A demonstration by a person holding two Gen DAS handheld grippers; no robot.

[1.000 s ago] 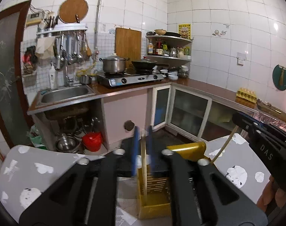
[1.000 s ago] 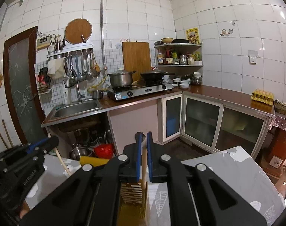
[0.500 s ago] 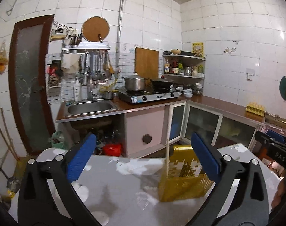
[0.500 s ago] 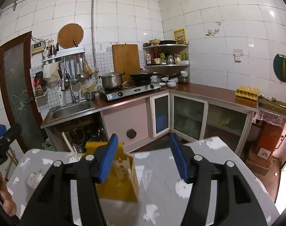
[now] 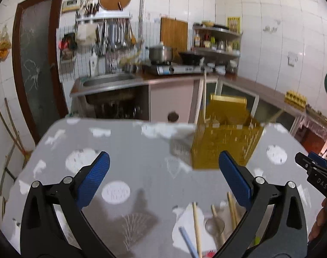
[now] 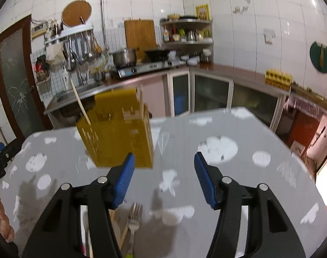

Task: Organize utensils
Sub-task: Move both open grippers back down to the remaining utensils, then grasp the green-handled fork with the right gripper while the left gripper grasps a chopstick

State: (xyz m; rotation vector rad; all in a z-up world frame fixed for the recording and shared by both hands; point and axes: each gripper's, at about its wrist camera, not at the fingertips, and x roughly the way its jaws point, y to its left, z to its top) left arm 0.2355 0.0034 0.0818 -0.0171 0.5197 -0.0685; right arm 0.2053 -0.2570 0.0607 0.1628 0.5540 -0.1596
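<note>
The yellow utensil holder [image 5: 224, 144], with chopsticks [image 5: 204, 95] standing in it, is seen beyond the left gripper [image 5: 163, 177] and ahead-left of the right gripper [image 6: 163, 178]. Both pairs of fingers are spread wide, nothing grasped. A fork [image 6: 133, 219] and loose utensils [image 5: 208, 225] are laid below the fingers on the grey patterned table [image 5: 131, 150], a tiled kitchen behind

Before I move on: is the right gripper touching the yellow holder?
Apart. In the left wrist view the right gripper sits off to the side of the yellow holder, with bare tablecloth between them; its jaws are open and empty.
</note>
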